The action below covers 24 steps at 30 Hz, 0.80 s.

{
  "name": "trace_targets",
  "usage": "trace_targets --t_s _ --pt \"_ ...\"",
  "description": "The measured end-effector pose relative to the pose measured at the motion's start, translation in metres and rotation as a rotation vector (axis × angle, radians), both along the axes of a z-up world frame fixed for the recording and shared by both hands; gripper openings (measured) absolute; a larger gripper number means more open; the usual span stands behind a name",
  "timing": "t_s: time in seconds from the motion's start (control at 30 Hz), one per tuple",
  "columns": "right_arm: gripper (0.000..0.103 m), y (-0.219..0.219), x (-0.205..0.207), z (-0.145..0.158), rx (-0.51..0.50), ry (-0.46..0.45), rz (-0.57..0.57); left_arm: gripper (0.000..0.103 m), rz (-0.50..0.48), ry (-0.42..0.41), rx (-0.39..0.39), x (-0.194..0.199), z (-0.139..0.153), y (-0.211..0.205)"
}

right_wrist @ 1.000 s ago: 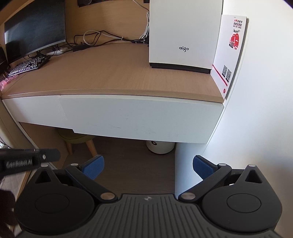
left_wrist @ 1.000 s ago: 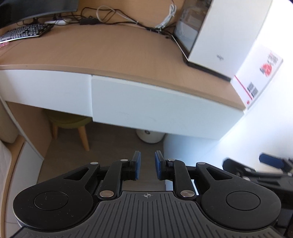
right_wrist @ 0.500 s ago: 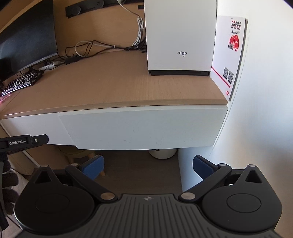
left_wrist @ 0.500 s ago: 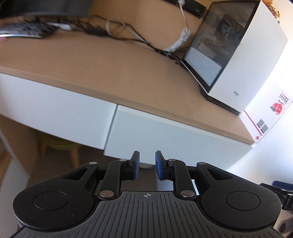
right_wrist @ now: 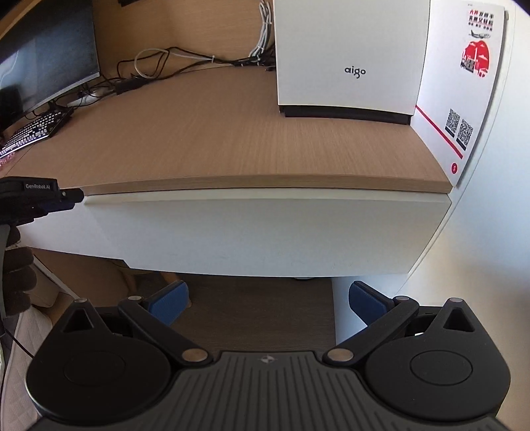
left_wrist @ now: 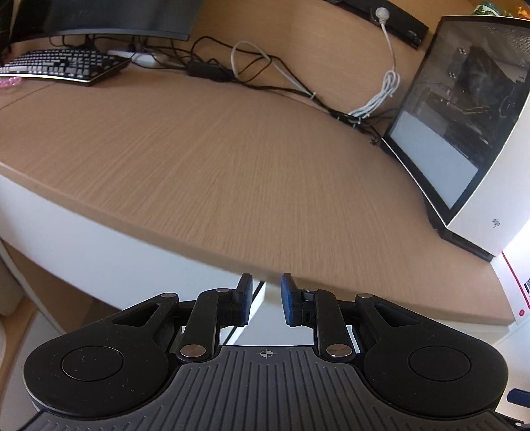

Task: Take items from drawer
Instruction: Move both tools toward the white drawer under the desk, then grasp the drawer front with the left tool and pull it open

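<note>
The white drawer front [right_wrist: 265, 232] sits closed under the wooden desk top [right_wrist: 232, 142], and nothing inside it shows. My right gripper [right_wrist: 266, 301] is open wide, just below and in front of the drawer's lower edge, with nothing between its blue pads. My left gripper [left_wrist: 265, 298] is held at the desk's front edge [left_wrist: 198, 245], its pads drawn together to a narrow gap that holds nothing. In the right wrist view its tip [right_wrist: 66, 195] reaches the drawer's upper left corner, held by a gloved hand [right_wrist: 16, 265].
A white computer case [right_wrist: 347, 56] stands at the back right of the desk, with a printed card [right_wrist: 463, 92] leaning against the wall beside it. A keyboard [left_wrist: 63, 64], a monitor [left_wrist: 116, 16] and tangled cables [left_wrist: 265, 73] lie along the back left.
The left gripper has risen from below the drawer to the level of the desk edge and come closer. The right gripper has moved nearer the drawer front. Neither gripper's opening has changed.
</note>
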State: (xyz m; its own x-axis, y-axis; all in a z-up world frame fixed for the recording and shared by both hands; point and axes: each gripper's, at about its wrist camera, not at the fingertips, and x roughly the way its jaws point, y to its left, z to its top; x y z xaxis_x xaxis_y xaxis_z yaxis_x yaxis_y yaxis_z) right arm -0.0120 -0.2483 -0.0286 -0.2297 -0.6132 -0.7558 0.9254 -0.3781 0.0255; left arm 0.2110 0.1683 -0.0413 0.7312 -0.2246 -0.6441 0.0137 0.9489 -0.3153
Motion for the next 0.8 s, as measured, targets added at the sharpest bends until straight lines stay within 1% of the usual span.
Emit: trace_targets --t_s 0.07,0.13,0.17,0.23,0.27,0.33,0.37,0.43,0.57,0.67,0.7,0.77,0.8 --pt "0.103 -0.004 -0.006 -0.003 -0.002 -0.006 -0.008 0.020 -0.018 0.021 -0.009 0.005 -0.003 -0.003" --pt "0.103 -0.008 -0.010 -0.004 -0.013 -0.012 -0.018 0.020 -0.038 0.038 -0.001 0.005 -0.007 -0.006" --pt "0.103 -0.011 -0.012 -0.005 -0.020 -0.009 -0.021 0.022 -0.044 0.037 0.005 0.005 -0.009 -0.007" --pt "0.103 -0.018 -0.014 -0.007 -0.040 0.013 -0.034 0.023 -0.045 0.025 0.002 0.003 -0.011 -0.008" --pt "0.103 -0.021 -0.015 -0.008 -0.053 0.028 -0.041 0.026 -0.046 0.022 -0.003 0.003 -0.011 -0.009" --pt "0.103 -0.031 -0.018 -0.010 -0.091 0.062 -0.060 0.026 -0.053 0.021 0.001 0.003 -0.011 -0.009" --pt "0.103 -0.036 -0.019 -0.010 -0.110 0.075 -0.067 0.028 -0.059 0.018 -0.001 0.003 -0.012 -0.009" --pt "0.103 -0.046 -0.021 -0.012 -0.138 0.092 -0.086 0.034 -0.065 0.030 -0.028 0.005 -0.014 -0.007" --pt "0.103 -0.065 -0.027 -0.017 -0.180 0.096 -0.132 0.045 -0.049 0.058 -0.063 0.008 -0.016 -0.008" --pt "0.103 -0.079 -0.031 -0.023 -0.197 0.099 -0.171 0.052 -0.046 0.065 -0.051 0.009 -0.016 -0.014" --pt "0.103 -0.083 -0.031 -0.025 -0.196 0.108 -0.174 0.054 -0.046 0.066 -0.046 0.010 -0.016 -0.015" --pt "0.103 -0.089 -0.031 -0.029 -0.193 0.133 -0.172 0.061 -0.046 0.070 -0.045 0.010 -0.017 -0.018" --pt "0.103 -0.091 -0.030 -0.031 -0.194 0.149 -0.169 0.062 -0.047 0.072 -0.046 0.011 -0.018 -0.019"
